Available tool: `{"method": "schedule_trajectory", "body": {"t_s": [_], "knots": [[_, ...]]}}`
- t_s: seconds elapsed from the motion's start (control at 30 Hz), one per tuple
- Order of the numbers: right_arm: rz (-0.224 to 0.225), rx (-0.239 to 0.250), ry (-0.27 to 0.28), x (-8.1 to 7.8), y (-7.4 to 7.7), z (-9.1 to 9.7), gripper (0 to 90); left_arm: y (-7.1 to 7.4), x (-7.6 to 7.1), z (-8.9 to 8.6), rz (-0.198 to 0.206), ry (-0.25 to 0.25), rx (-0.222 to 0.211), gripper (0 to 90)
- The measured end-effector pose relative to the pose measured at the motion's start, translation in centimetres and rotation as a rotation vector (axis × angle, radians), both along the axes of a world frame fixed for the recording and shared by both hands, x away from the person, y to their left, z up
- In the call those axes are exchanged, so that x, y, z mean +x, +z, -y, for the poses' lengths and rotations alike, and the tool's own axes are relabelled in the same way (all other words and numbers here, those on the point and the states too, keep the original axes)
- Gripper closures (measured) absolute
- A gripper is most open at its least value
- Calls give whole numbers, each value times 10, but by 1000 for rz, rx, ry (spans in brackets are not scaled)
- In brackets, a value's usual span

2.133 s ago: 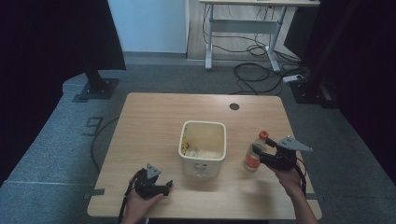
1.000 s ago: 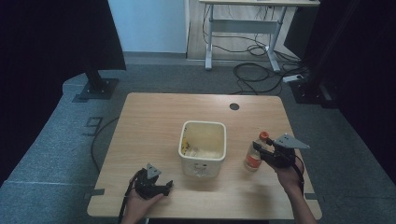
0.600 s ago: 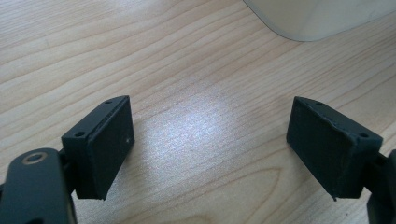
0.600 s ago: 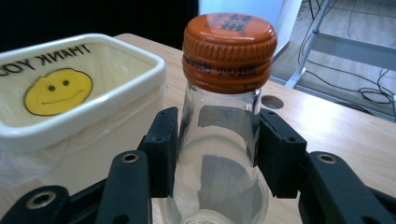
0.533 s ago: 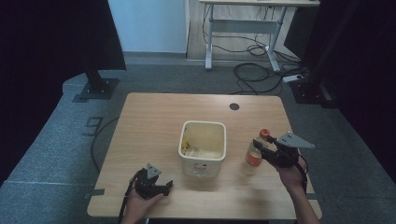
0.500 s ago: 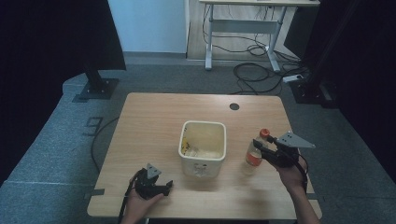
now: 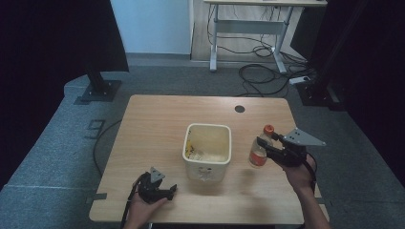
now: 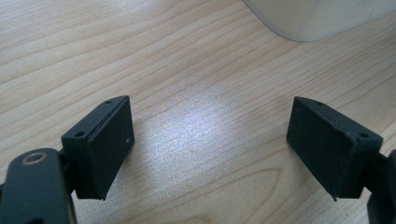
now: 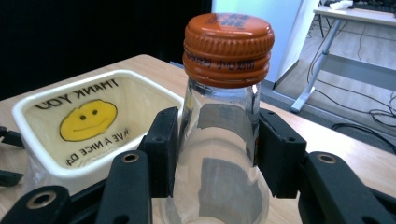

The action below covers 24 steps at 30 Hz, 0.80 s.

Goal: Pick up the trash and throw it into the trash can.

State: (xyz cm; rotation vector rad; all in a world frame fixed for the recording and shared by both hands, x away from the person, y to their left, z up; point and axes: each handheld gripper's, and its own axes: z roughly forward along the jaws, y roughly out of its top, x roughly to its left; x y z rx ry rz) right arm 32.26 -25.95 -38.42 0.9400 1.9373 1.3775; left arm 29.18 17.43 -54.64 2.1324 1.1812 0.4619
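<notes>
A clear glass bottle (image 7: 259, 151) (image 9: 219, 140) with an orange screw cap (image 9: 228, 49) is held upright, just above the table to the right of the bin, with my right gripper (image 7: 265, 145) (image 9: 217, 149) shut on its neck below the cap. The cream plastic bin (image 7: 207, 150) (image 9: 70, 158) stands mid-table; its liner shows a yellow smiley and "THANK YOU" print. My left gripper (image 7: 168, 191) (image 8: 210, 144) rests near the table's front left, open, with only bare wood between its pads.
The wooden table (image 7: 157, 119) has a round cable hole (image 7: 239, 109) at its back right. The bin's lower corner (image 8: 317, 18) lies ahead of the left gripper. A stand base (image 7: 98, 90) and a desk frame (image 7: 248, 38) with cables stand on the floor beyond.
My right gripper has lifted the bottle slightly and shifted it a little to the right. The left gripper has not moved.
</notes>
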Motion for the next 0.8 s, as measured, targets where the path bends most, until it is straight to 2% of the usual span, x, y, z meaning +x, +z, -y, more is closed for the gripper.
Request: {"method": "schedule_trajectory", "body": {"t_s": [0.8], "knots": [[36,19,42,0,32,-20,528,0,0,0,1,0,1,149]]}}
